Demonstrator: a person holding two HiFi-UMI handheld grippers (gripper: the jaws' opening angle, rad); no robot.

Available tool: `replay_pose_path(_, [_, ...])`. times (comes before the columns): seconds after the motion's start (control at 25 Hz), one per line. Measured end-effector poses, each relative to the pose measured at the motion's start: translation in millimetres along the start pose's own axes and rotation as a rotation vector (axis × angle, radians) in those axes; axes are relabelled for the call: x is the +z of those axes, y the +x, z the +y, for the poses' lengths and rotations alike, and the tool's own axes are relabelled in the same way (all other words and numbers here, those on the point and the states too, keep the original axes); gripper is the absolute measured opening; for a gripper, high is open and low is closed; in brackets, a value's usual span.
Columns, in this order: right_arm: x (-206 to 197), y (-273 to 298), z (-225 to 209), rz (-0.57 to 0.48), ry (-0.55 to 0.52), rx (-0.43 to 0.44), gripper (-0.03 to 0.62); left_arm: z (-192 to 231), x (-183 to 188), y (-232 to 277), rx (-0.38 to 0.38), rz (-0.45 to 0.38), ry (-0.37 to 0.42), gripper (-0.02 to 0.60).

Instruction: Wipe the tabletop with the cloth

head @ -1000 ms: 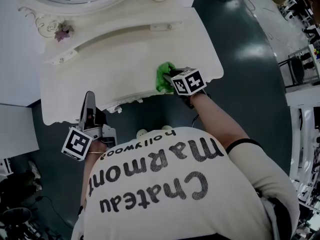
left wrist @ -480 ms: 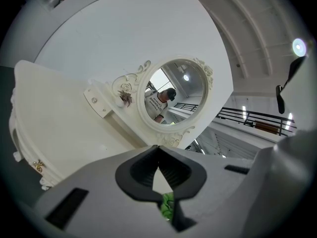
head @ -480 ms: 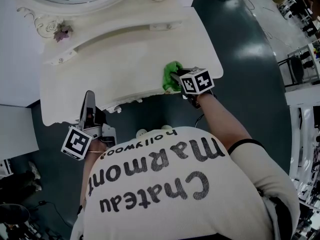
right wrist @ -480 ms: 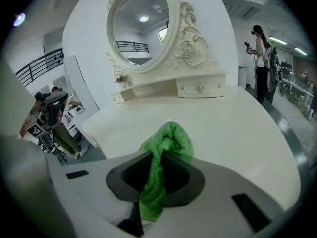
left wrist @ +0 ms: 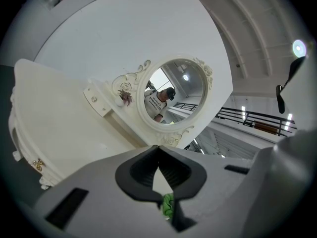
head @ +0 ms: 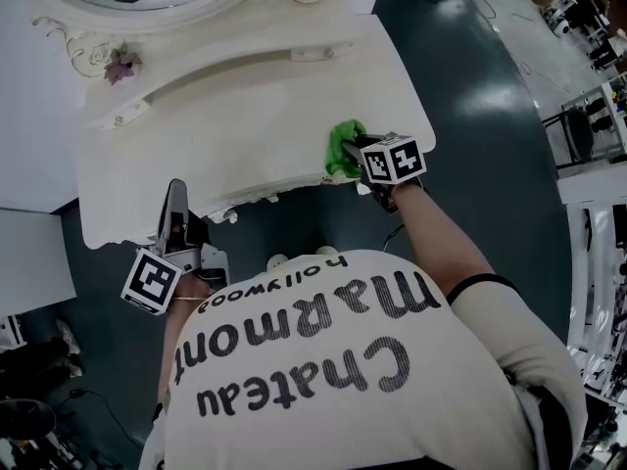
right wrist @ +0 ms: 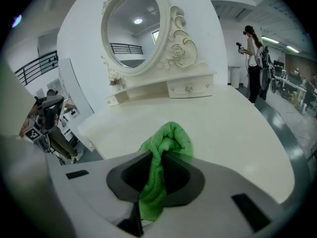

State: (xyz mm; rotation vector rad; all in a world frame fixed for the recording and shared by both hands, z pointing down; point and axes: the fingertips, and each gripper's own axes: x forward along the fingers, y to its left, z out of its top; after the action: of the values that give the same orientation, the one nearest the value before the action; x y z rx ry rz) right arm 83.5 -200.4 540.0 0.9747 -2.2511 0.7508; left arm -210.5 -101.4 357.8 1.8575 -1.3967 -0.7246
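The right gripper has its fingers clamped on a bunched fold of the green cloth, which looks soft, light and apt to crumple. The cloth rests on the white surface at the edge opposite the mirror. The left gripper, its fingers closed on nothing, hangs near that edge. The shirt reads "Chateau Marmont Hollywood".

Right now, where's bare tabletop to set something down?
Bare: the tabletop from its left edge to the cloth, between the front edge and the drawer shelf. Crowded only at front right, where the right gripper holds the cloth.
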Motion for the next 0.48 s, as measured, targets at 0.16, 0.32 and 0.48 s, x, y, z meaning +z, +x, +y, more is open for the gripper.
replay_pose_path(0.16, [0, -3, -2, -0.036, 0.118, -0.019, 0.071, 3, -4, -5, 0.008, 0.008, 0.022, 0.009])
replay_pose_path(0.32, [-3, -14, 5, -0.161, 0.337, 0.035, 0.071, 22, -14, -9, 0.104, 0.103, 0.156, 0.009])
replay_pose_path(0.48, [-8, -24, 16, -0.233, 0.493, 0.064, 0.071, 39, -42, -3, 0.158, 0.249, 0.230, 0.009])
